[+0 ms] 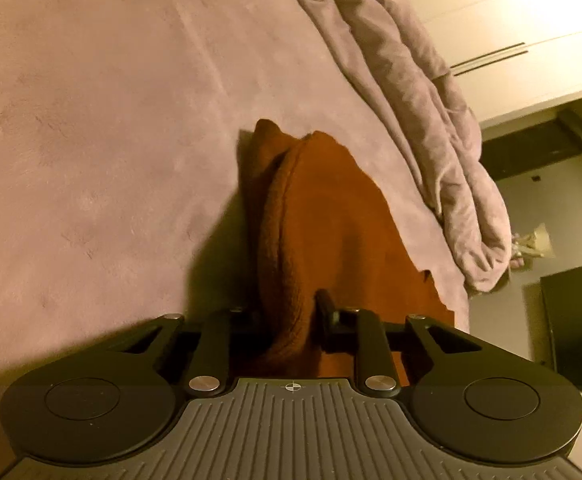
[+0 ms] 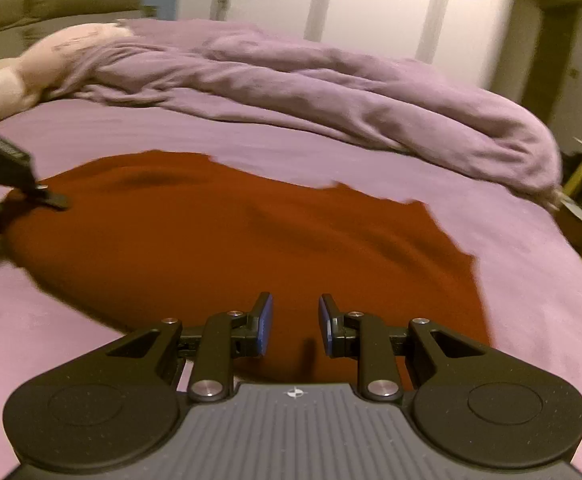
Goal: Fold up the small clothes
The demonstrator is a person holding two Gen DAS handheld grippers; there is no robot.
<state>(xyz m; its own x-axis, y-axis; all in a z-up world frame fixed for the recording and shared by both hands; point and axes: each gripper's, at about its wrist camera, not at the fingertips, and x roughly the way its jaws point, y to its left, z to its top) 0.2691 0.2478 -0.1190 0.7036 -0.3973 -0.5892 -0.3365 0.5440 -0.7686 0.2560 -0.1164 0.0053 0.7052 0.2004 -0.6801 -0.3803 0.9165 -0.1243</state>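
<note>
Duvet bunched beyond garment

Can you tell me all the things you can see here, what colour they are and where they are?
garment: one, rust-orange, lying on the bed, one edge pinched up.
bed sheet: one, purple, under the garment.
duvet: one, purple, bunched along the far side of the bed.
soft toy: one, pale pink, at the far left by the duvet.
wardrobe: one, white, behind the bed.
headboard: one, olive green, at the far left.
box: one, black, on the floor beside the bed.
left gripper: one, black, closed on a fold of the garment.
right gripper: one, black with blue pads, above the garment's near edge, jaws apart, nothing between them.
</note>
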